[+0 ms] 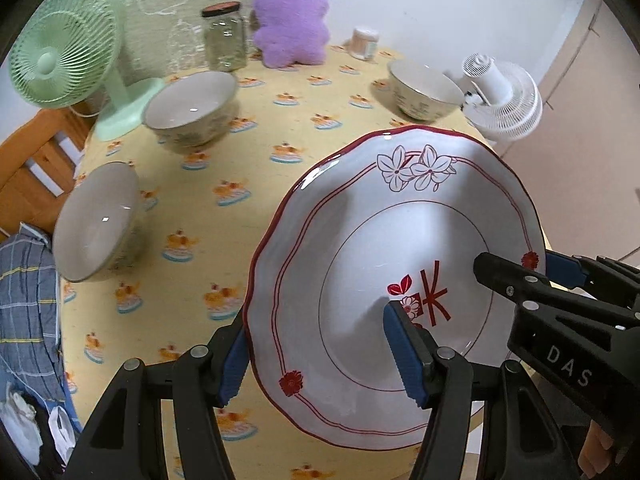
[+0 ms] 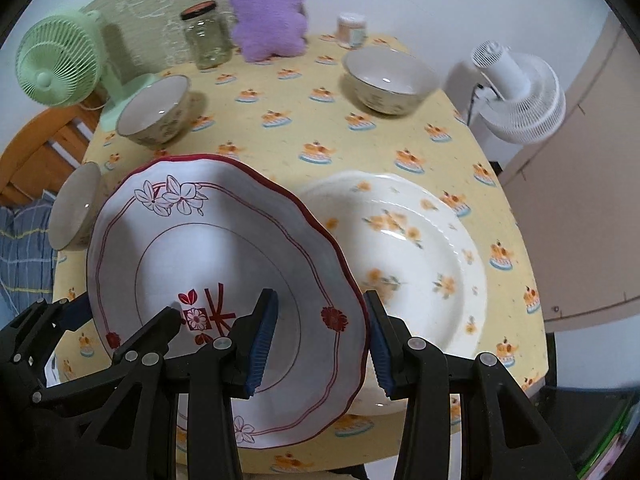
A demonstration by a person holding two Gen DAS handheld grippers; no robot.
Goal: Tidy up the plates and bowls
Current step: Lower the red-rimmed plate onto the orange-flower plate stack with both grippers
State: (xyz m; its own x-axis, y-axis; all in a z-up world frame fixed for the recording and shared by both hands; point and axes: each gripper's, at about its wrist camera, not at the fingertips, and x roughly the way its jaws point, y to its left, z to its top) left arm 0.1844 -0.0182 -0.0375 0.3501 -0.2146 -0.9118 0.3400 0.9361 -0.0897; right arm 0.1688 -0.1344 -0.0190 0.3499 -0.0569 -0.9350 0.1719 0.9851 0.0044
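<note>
Nearest, the red-rimmed plate [image 2: 224,264] is held off the counter [image 2: 400,136] between both grippers, tilted with its face toward the cameras. The left gripper [image 1: 320,344] has its blue-padded fingers [image 1: 404,348] closed over the plate's near-left rim, one pad on the face and one behind the edge. The right gripper [image 2: 320,344] clamps the plate's near-right rim the same way, its fingers [image 2: 262,340] set narrower than the left pair.

Just right of the held plate, partly hidden behind its edge, a white plate with orange flowers [image 2: 420,256] lies flat on the yellow patterned cloth. At the left edge of the counter a bowl [image 1: 96,220] stands. Farther back, a second bowl [image 1: 192,108] stands left of centre and a third bowl [image 1: 424,90] stands to the right.

Along the far side are a green fan [image 1: 64,64], a glass jar [image 1: 224,38], a purple plush toy [image 1: 292,20] and a small lidded container [image 1: 364,42]. A white fan [image 1: 504,96] is beyond the counter's right edge.
</note>
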